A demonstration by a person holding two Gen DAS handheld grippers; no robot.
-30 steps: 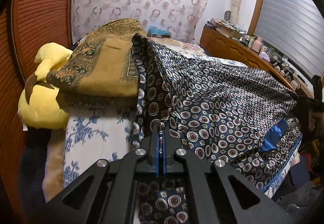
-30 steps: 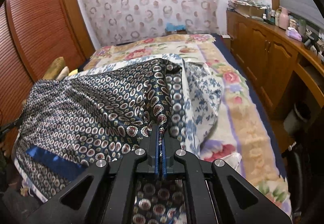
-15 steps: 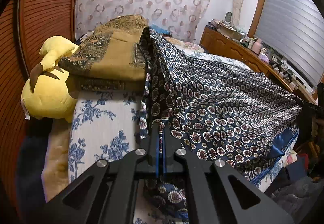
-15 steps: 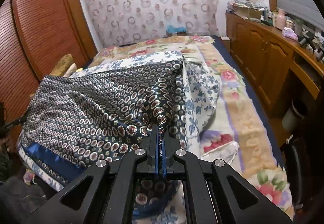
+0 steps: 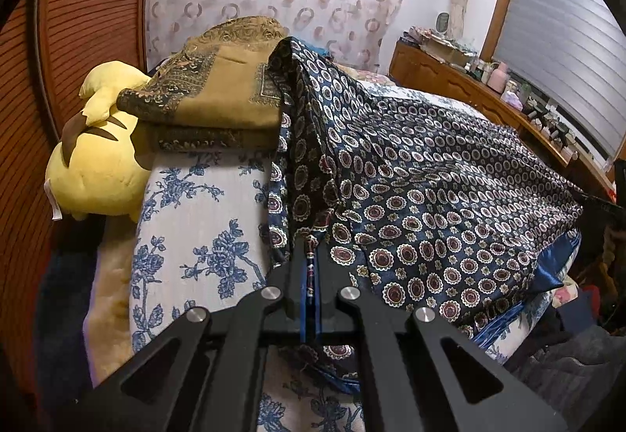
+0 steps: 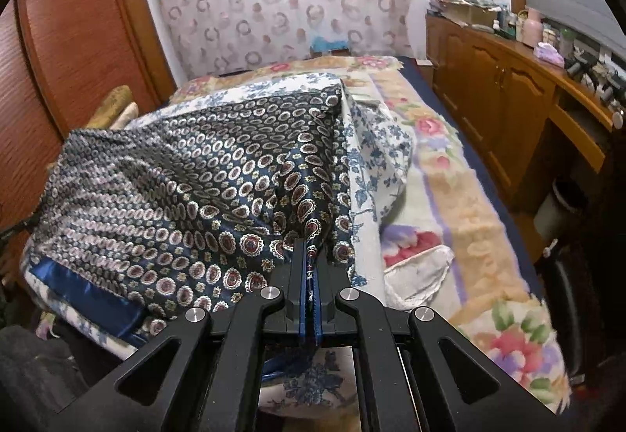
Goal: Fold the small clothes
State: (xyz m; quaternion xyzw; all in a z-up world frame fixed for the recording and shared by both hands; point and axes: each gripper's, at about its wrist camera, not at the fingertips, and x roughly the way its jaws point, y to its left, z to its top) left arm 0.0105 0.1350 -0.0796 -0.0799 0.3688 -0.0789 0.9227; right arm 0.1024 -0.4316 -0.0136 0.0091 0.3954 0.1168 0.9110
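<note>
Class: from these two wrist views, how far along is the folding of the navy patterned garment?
Done: a folded mustard cloth already lies on the bed. In hand: left gripper and right gripper each pinch a corner of the navy patterned garment, spread over the bed. Left: no fold made yet.

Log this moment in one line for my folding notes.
left gripper: shut on dark blue satin medallion-print garment | right gripper: shut on same garment | garment: spread over blue floral bedsheet | fold: not yet made

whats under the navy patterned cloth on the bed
Under the navy patterned cloth lies a white sheet with blue flowers, showing past its edges in both views. Anything else beneath its middle is covered.
</note>
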